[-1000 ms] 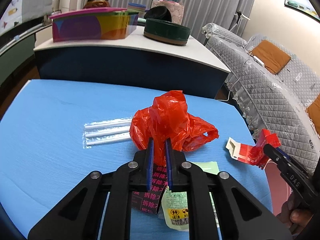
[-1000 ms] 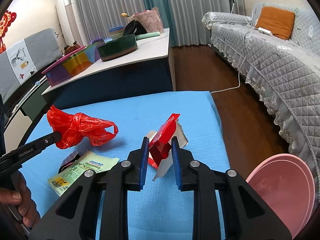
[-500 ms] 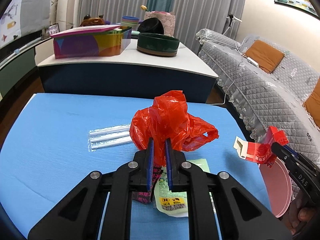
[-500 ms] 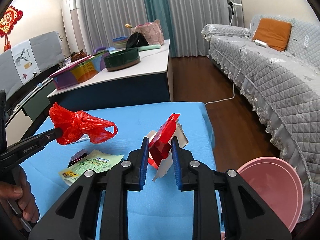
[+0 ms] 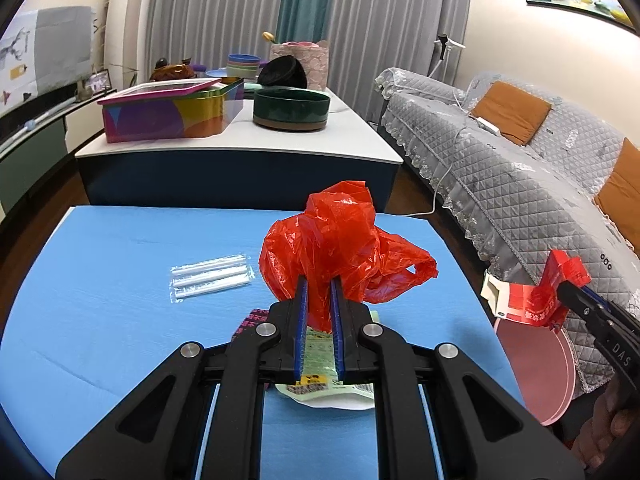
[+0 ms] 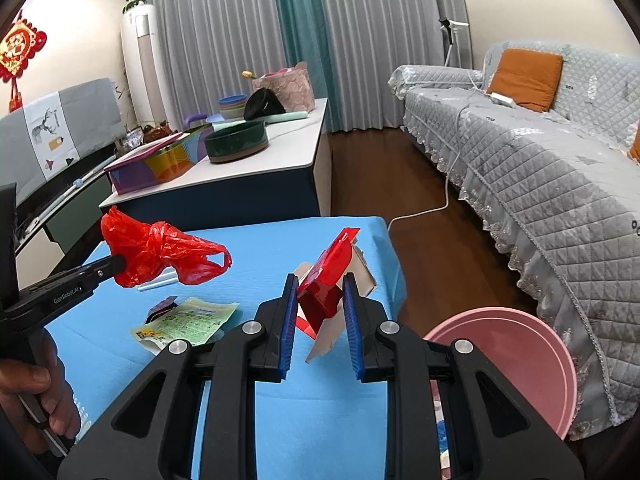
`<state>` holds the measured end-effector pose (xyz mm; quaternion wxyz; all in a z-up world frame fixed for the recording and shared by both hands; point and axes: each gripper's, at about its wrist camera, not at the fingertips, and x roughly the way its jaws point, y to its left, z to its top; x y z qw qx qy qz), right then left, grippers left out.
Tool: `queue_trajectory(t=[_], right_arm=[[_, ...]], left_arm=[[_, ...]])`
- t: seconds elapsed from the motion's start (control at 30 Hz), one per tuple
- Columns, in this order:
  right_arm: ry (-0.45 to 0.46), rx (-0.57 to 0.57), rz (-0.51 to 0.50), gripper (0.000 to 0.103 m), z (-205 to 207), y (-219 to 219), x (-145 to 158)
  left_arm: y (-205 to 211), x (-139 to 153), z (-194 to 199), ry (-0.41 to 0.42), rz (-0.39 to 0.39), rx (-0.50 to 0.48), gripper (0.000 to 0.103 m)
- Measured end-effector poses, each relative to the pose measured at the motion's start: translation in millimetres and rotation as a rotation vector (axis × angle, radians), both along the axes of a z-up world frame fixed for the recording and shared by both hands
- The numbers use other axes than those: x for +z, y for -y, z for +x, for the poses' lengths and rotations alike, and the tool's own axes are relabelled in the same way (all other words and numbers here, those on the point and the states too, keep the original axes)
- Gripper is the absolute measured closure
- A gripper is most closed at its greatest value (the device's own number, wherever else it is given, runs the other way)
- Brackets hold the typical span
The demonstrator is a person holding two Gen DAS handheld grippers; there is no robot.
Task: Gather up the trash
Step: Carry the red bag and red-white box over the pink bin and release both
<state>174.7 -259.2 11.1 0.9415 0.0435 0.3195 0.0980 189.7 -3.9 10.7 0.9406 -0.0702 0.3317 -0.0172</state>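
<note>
Both tongs carry trash above the blue bench.

The left tongs (image 5: 318, 300) are clenched on a crumpled red plastic bag (image 5: 340, 240), held clear of the bench (image 5: 100, 280). The right tongs (image 6: 320, 308) grasp a flattened red carton (image 6: 328, 276) near the bench's right edge, beside a pink bin (image 6: 516, 344). A green packet (image 6: 188, 320) and wrapped straws (image 5: 212, 276) lie on the bench.

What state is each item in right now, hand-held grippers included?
Left hand-held gripper: shut on red plastic bag.
Red plastic bag: crumpled, lifted off the table.
Right hand-held gripper: shut on red carton.
Red carton: flattened, torn open, held up.
Green packet: lying flat on blue table.
Straws: wrapped, lying flat.
Pink bin: open.
</note>
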Motion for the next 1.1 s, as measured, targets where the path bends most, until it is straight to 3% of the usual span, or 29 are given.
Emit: queue_trajectory(t=[1.1], right_arm=[[0.031, -0.143, -0.014, 0.08, -34, 78, 13]], left_arm=[[85, 5, -7, 0.037, 0.009, -0.146, 0.092]])
